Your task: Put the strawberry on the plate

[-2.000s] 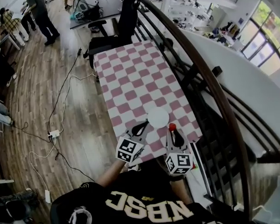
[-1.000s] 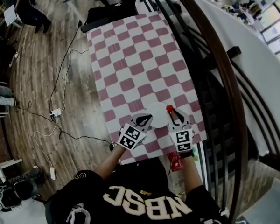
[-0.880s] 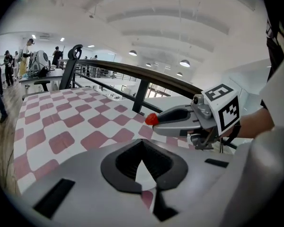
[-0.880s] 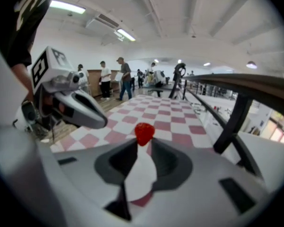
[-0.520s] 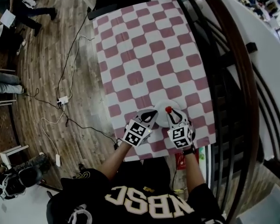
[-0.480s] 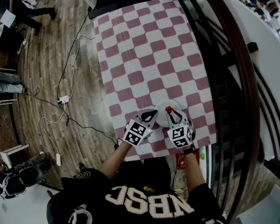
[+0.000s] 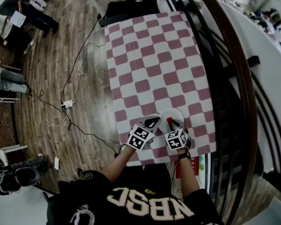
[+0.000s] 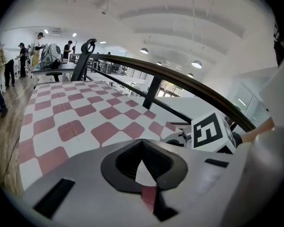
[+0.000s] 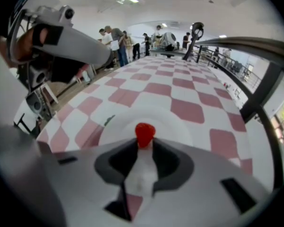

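Note:
A small red strawberry (image 9: 145,133) is pinched at the tips of my right gripper (image 9: 145,138), which is shut on it. It hangs just over the near part of the white plate (image 9: 194,126). In the head view the strawberry (image 7: 169,120) shows over the plate (image 7: 175,113) near the table's front edge, with the right gripper (image 7: 170,123) behind it. My left gripper (image 7: 155,120) sits just left of the plate, its jaw tips together with nothing between them. In the left gripper view, the left gripper (image 8: 142,142) points over the checkered cloth.
The pink-and-white checkered table (image 7: 150,55) stretches away beyond the plate. A dark curved railing (image 7: 234,64) runs along its right side. Cables and a power strip (image 7: 67,104) lie on the wooden floor to the left. A chair (image 7: 126,6) stands at the far end.
The right gripper has carried the strawberry from beside the plate's right edge to over the plate. The left gripper stays by the plate's left side. The head view has shifted.

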A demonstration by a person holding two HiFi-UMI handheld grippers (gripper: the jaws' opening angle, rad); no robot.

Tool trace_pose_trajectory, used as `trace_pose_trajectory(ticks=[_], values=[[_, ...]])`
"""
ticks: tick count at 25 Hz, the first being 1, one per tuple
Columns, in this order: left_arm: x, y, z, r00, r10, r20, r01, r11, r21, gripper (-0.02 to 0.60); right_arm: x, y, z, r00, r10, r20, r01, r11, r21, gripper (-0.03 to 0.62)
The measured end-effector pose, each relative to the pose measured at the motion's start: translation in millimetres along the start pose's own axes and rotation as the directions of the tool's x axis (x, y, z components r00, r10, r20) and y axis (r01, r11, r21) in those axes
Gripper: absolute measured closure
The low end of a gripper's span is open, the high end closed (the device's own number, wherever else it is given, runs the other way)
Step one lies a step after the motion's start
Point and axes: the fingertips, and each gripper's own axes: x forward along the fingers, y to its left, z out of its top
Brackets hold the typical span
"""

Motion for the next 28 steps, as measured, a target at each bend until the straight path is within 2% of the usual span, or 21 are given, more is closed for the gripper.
trace_pose_trajectory(ticks=[5, 8, 12, 15, 18, 20, 22, 25, 26, 28], values=[[-23.9, -11.7, 18.0, 0.999, -0.010, 0.049, 0.010, 1.000, -0.007, 0.572, -22.1, 9.1, 9.7, 0.999, 0.018, 0.048, -0.021, 0.997, 0.075, 0.461], [-41.1, -15.1, 44.1, 0.993, -0.015, 0.115, 0.014, 1.000, 0.008, 0.572, -51.1, 1.1, 34.9, 0.991, -0.031, 0.128, 0.017, 0.994, 0.110, 0.450], [-71.8, -20.5, 86.1, 0.976, -0.026, 0.217, 0.021, 0.999, 0.028, 0.572, -98.6, -5.1, 76.3, 0.960, -0.110, 0.258, 0.053, 0.974, 0.218, 0.450], [-99.7, -30.8, 111.7, 0.957, -0.037, 0.286, 0.022, 0.998, 0.054, 0.572, -139.9, 1.2, 106.6, 0.912, -0.155, 0.379, 0.040, 0.955, 0.294, 0.451], [-136.7, -40.3, 127.9, 0.937, -0.036, 0.347, 0.012, 0.997, 0.070, 0.572, -185.4, 21.8, 136.9, 0.856, -0.177, 0.486, 0.017, 0.948, 0.317, 0.451], [-157.7, -43.9, 140.9, 0.918, -0.037, 0.394, 0.003, 0.996, 0.087, 0.572, -216.2, 29.7, 159.2, 0.809, -0.196, 0.554, 0.023, 0.952, 0.304, 0.452], [-173.6, -47.1, 158.7, 0.894, -0.046, 0.447, -0.001, 0.995, 0.105, 0.572, -248.2, 30.0, 179.6, 0.749, -0.225, 0.623, 0.048, 0.957, 0.287, 0.457], [-197.4, -56.7, 178.1, 0.857, -0.061, 0.512, -0.003, 0.992, 0.123, 0.572, -296.7, 38.7, 197.8, 0.657, -0.261, 0.707, 0.080, 0.957, 0.279, 0.532], [-205.7, -60.6, 182.1, 0.847, -0.065, 0.528, -0.007, 0.991, 0.132, 0.572, -309.4, 44.2, 200.8, 0.636, -0.267, 0.724, 0.085, 0.957, 0.277, 0.539], [-220.5, -68.2, 188.4, 0.827, -0.072, 0.557, -0.018, 0.988, 0.155, 0.572, -326.4, 53.7, 204.0, 0.610, -0.275, 0.743, 0.092, 0.956, 0.278, 0.555]])
